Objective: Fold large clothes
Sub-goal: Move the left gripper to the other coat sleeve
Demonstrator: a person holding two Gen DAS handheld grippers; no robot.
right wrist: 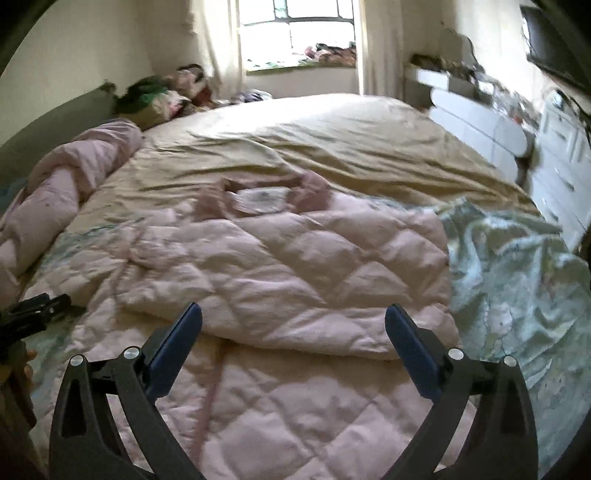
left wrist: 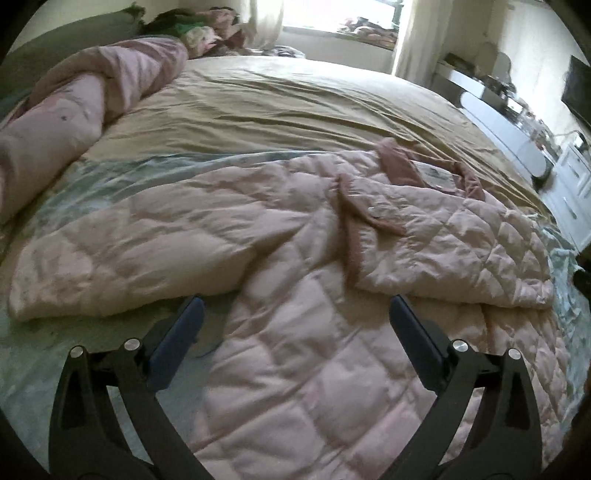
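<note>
Nearest the cameras, the left gripper (left wrist: 295, 310) is held with its jaws spread wide and nothing between them, hovering just above the lower part of a pale pink quilted coat (left wrist: 295, 369). The right gripper (right wrist: 293, 319) is likewise opened wide and empty, poised over the same coat's lower half. The coat is laid out across the near side of a bed, on top of a pale green patterned cover (right wrist: 509, 280). One side of the coat is seen folded over onto its body, and a sleeve (left wrist: 110, 251) is stretched out to the coat's left in the left wrist view. Beyond the fold, at the coat's far end, a darker pink collar (right wrist: 314, 192) is shown around a white label. Past the collar, a wrinkled tan sheet (left wrist: 295, 103) is spread over the rest of the bed. To the coat's far left, a rolled pink quilt (right wrist: 74, 173) is lying. Farthest from the coat, a bright window (right wrist: 295, 33) and white drawers (right wrist: 561, 162) are visible.
</note>
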